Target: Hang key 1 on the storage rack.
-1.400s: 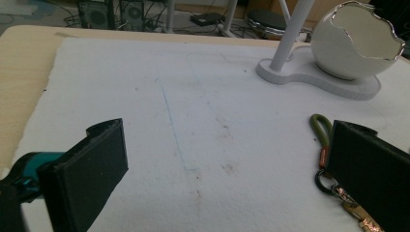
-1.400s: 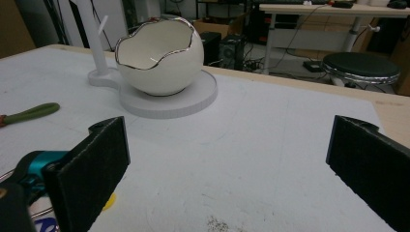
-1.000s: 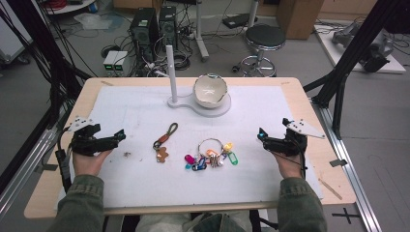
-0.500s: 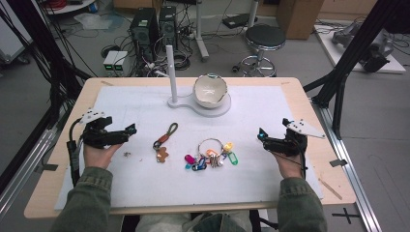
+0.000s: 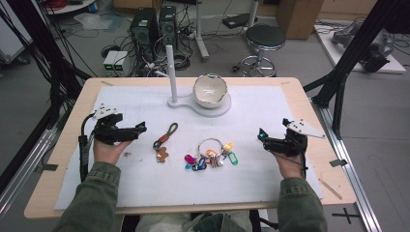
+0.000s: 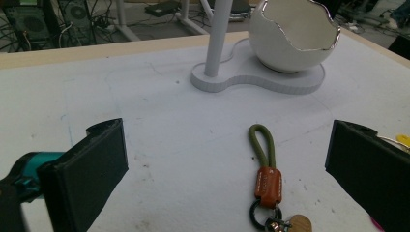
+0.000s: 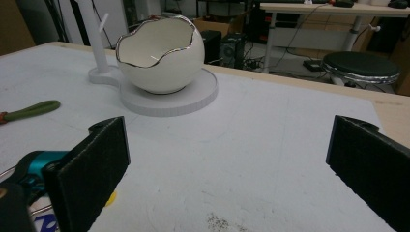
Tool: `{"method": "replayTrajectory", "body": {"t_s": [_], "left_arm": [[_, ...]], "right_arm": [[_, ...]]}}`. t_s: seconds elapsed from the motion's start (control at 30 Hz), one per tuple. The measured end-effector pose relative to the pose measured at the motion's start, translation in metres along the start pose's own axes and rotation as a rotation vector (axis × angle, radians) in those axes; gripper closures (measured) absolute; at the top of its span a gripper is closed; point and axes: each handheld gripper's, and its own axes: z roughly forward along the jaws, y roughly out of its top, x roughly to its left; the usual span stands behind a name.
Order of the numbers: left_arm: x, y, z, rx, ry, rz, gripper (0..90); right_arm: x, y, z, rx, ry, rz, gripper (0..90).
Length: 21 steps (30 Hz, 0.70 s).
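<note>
A green cord keychain (image 5: 165, 136) with an orange leather tab lies left of centre on the white mat (image 5: 270, 106). In the left gripper view the green cord keychain (image 6: 265, 159) sits on the mat between and ahead of the wide-apart jaws. My left gripper (image 5: 141, 128) is open, just left of it. A metal ring of coloured key tags (image 5: 212, 154) lies at mid-table. My right gripper (image 5: 261, 135) is open and empty, to the right of the ring. In its own view my right gripper (image 7: 227, 137) faces the bowl.
A white egg-shaped bowl (image 5: 210, 90) rests on a flat white stand (image 5: 186, 103) with an upright post (image 5: 171, 67) at the back centre. The bowl (image 7: 159, 53) looks empty. Beyond the table's far edge are computers, cables and a stool (image 5: 262, 37).
My left gripper has moved right and slightly forward, ending close to the green cord keychain. The right gripper and the objects have stayed put.
</note>
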Motion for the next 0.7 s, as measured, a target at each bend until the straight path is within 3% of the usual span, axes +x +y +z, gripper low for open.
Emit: {"method": "replayTrajectory", "body": {"t_s": [0.7], "left_arm": [[-0.022, -0.001, 0.024, 0.046, -0.044, 0.04, 1.7]], "right_arm": [[0.001, 0.0, 0.0, 0.001, 0.009, -0.008, 0.6]]}}
